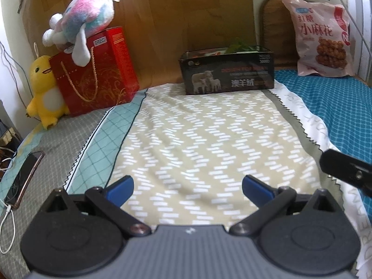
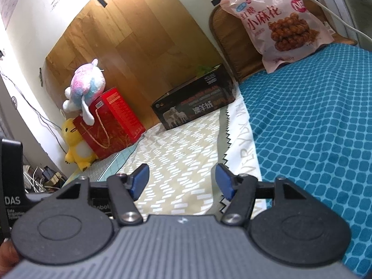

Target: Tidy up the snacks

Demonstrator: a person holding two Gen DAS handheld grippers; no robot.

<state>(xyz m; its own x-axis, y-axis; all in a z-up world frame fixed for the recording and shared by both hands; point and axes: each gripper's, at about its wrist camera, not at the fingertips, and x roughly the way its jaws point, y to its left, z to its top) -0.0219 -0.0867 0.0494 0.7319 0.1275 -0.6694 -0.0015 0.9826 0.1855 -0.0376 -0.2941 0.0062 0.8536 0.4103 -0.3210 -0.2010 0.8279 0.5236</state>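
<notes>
Both grippers hung over the bed with nothing between their blue pads. The left gripper (image 1: 187, 189) had its fingers spread wide above the beige zigzag-patterned cloth (image 1: 209, 144), and the right gripper (image 2: 181, 181) was likewise parted and empty, tilted over the seam where that cloth met a white cloth with a zigzag edge (image 2: 241, 139) and the teal blanket (image 2: 313, 139). The snack in plain sight — a pink bag of twisted fried dough (image 1: 322, 37) — stood upright at the far right of the bed, on the teal blanket and leaning against a woven wooden backrest (image 1: 272, 23). A dark open box printed with sheep (image 1: 226, 74) sat at the head of the beige cloth, well apart from both grippers; something green and other packaging showed over its rim, too blurred to identify. To the left of the box stood a red gift bag with a gold cord handle (image 1: 97, 76), a pastel plush toy (image 1: 81, 21) draped on top and a yellow plush duck (image 1: 44, 90) touching its left side. A phone (image 1: 24, 179) on a white cable lay near the bed's left edge.
</notes>
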